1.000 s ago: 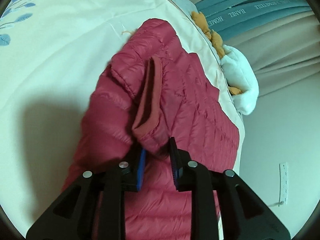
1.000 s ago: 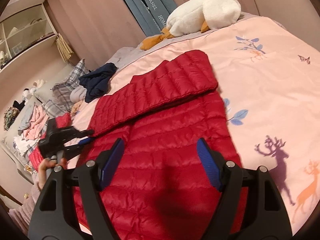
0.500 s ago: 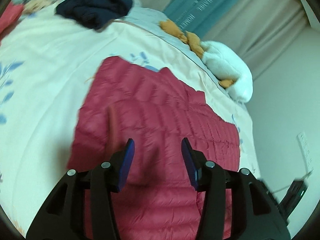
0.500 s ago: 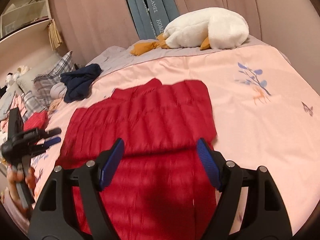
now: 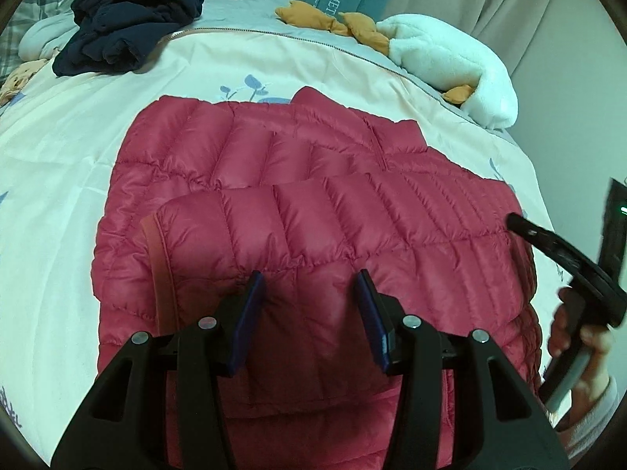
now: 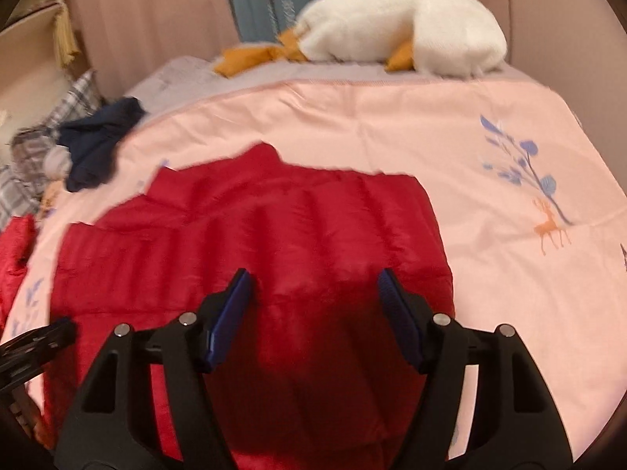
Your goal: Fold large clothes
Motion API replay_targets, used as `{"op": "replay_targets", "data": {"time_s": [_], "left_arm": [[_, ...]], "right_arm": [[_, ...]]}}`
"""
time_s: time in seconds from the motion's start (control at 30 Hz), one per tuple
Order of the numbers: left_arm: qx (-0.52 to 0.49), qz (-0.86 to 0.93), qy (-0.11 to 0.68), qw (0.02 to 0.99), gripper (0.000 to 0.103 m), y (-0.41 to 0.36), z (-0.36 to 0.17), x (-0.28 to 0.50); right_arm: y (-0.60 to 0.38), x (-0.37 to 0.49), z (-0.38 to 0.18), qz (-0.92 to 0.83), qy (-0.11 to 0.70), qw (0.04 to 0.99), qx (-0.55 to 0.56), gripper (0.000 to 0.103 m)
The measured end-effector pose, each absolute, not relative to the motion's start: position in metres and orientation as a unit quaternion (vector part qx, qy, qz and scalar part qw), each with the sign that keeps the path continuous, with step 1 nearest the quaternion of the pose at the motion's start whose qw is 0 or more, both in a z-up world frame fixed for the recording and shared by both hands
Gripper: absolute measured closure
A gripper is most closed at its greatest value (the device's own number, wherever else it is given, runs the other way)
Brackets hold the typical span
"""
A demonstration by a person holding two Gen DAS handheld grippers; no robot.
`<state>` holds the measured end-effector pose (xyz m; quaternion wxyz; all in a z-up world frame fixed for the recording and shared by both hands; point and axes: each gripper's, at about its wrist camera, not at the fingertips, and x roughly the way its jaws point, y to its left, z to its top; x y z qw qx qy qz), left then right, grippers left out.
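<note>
A red quilted down jacket lies spread on the bed, one sleeve folded across its body with the cuff at the left. My left gripper hovers over the jacket, open, nothing between its blue pads. In the right wrist view the same jacket fills the middle. My right gripper is above it, its jaws closing with a wide gap and no cloth between them. The right gripper also shows at the right edge of the left wrist view, held by a hand.
The bed has a pale pink cover printed with leaves and deer. A white plush goose lies at the head, a dark navy garment at the far left, plaid pillows beyond it. Curtains hang behind.
My left gripper let go of the sleeve cuff, which now lies folded across the jacket, and pulled back. My right gripper swung across the jacket and its jaws narrowed a little.
</note>
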<state>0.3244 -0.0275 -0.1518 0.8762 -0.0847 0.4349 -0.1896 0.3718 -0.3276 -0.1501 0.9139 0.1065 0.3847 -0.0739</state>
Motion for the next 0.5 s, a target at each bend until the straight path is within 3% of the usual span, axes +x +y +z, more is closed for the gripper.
{"op": "replay_targets", "data": {"time_s": [0.27,0.5], "left_arm": [[-0.053,-0.199,0.432,0.878,0.053,-0.037,-0.159,0.320],[-0.049,-0.194,0.436,0.878,0.052,-0.040,-0.160,0.320]], "right_arm": [[-0.341,0.383,-0.179,-0.095,0.417,0.892,0.146,0.036],[-0.335,0.378,-0.168,-0.112,0.412,0.894,0.138,0.036]]}}
